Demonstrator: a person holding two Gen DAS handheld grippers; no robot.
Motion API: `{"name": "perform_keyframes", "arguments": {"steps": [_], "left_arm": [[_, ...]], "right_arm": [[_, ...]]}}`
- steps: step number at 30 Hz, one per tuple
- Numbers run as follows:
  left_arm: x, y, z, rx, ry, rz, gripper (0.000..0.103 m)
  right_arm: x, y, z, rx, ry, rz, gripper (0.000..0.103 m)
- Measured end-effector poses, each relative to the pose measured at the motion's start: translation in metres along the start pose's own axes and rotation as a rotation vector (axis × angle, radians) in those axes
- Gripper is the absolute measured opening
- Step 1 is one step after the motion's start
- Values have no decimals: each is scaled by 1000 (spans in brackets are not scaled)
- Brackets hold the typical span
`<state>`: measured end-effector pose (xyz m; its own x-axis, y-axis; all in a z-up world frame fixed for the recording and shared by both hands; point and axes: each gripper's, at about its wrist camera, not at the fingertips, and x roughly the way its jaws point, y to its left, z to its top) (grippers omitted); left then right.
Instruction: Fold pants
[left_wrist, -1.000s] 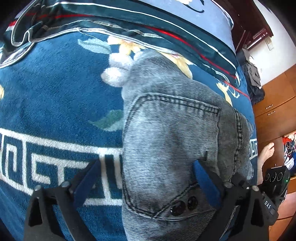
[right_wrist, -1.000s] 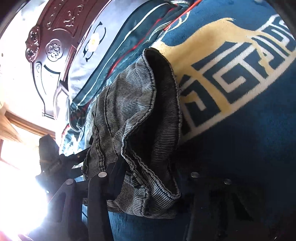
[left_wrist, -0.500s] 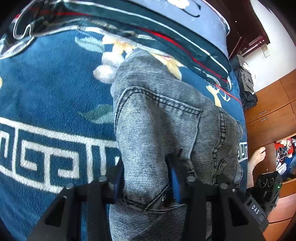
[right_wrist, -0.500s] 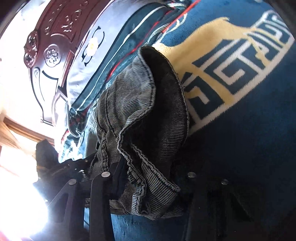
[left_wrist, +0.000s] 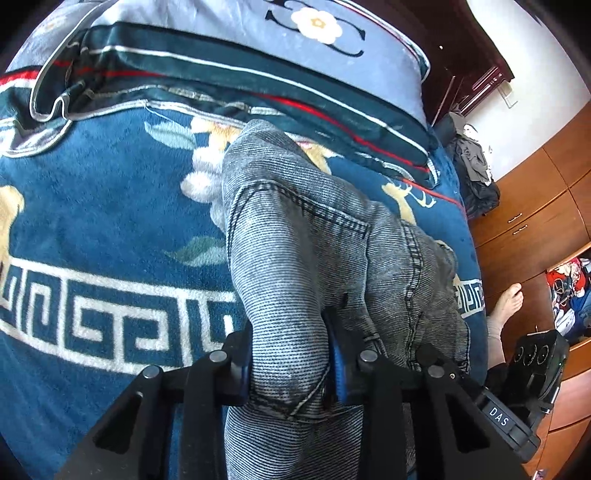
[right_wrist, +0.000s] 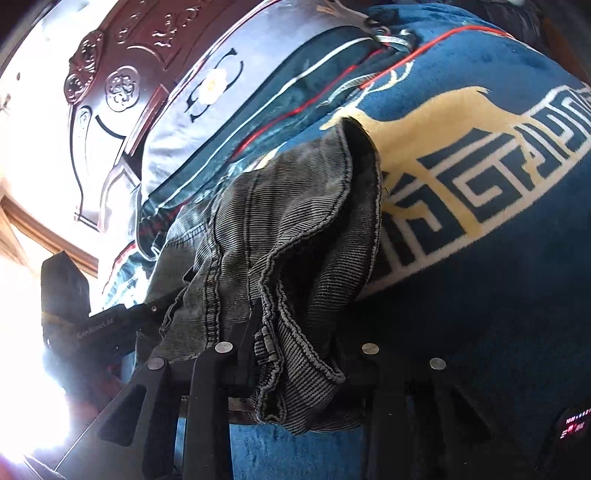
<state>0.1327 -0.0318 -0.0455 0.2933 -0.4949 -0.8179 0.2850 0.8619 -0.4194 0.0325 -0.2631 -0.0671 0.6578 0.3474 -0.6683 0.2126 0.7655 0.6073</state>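
Pants (left_wrist: 295, 236), grey denim, are pinched in both my grippers: my left gripper (left_wrist: 290, 363) has just closed on a bunched fold by the back pocket, my right gripper (right_wrist: 295, 354) on the hemmed edge (jaws still narrowing). Beyond, they trail across the blue patterned blanket (left_wrist: 92, 221) on the bed, toward the pillow (left_wrist: 280, 40).

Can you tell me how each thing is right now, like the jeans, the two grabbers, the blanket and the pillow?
jeans: bunched, pinched at two spots, partly lifted off the blanket.
left gripper: just been closing, shut on the jeans.
right gripper: just been closing, shut on the jeans' hem.
blanket: spread flat on the bed.
pillow: lying beyond the jeans.
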Motion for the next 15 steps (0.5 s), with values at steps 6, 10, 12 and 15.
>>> {"name": "perform_keyframes", "arguments": {"steps": [6,10,12,15], "left_arm": [[-25,14,2,-1,-28,-10,34],[-42,29,6,-14,-54,0,34],[-50,37,8,-21,-67,7,34],[-61,50,14,-31,-88,20,34]], "right_arm": [[0,25,-3,-62,9,20,29],[6,50,-4,-118,15,32,29],[12,60,-4,-133,23,39,29],[25,78,-2,-162,40,51,29]]}}
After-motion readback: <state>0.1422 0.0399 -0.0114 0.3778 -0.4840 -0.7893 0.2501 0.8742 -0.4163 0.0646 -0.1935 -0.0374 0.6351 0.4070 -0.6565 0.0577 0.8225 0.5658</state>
